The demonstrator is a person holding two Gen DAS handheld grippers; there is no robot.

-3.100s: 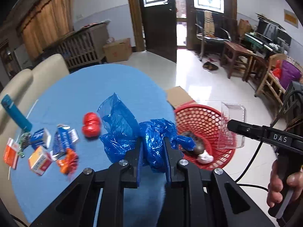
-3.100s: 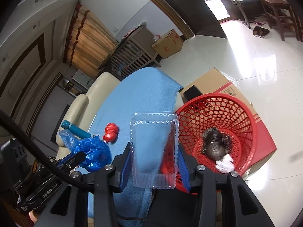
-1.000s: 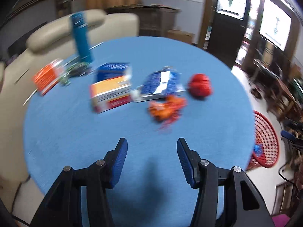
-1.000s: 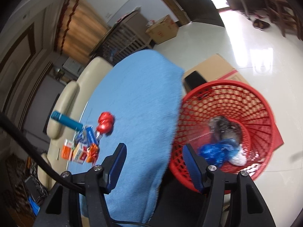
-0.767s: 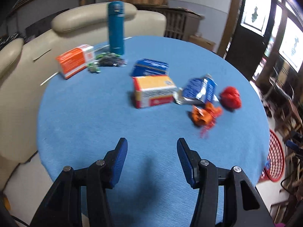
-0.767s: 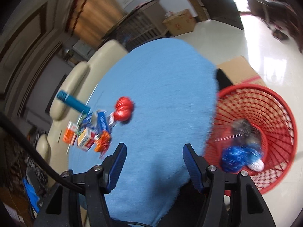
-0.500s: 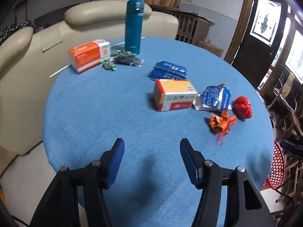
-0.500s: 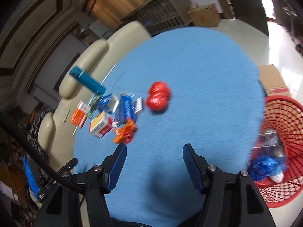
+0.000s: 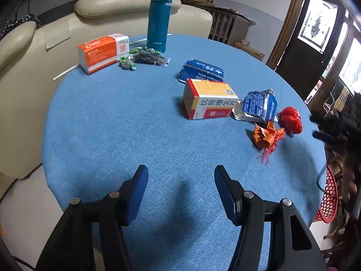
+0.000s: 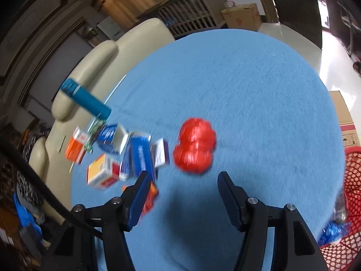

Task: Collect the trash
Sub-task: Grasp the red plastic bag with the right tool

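A round table (image 9: 135, 135) covered in a ribbed blue cloth is seen from both wrist views, with a cream leather sofa (image 9: 29, 45) curving behind it. A red plastic lattice basket (image 10: 352, 192) is cut off at the right edge of the right wrist view, beside the table; crumpled blue plastic (image 10: 334, 230) is seen in it, blurred.

On the cloth, a tall teal cylindrical flask (image 9: 159, 20) stands upright at the far side. An orange-and-white carton (image 9: 102, 53) lies beside it, and small green-wrapped sweets (image 9: 127, 63) are scattered between them. Nearer the middle, a yellow-and-red cardboard box (image 9: 208, 99) lies on its side, with a flattened blue packet (image 9: 200, 71) behind it and a torn blue-and-silver packet (image 9: 259, 108) touching its right end. A crumpled red ball of wrapping (image 9: 291, 119) and a crinkled orange wrapper (image 9: 266, 136) with red threads lie just beside that packet.

The right wrist view is smeared; print on the boxes cannot be read.

The left gripper (image 9: 180, 189) is held over bare cloth with its blue-padded jaws apart and nothing between them; the trash lies ahead and to its right. The right gripper (image 10: 182, 194) is likewise held wide and empty, with the red ball just ahead of its jaws and the orange wrapper partly hidden behind its left finger.
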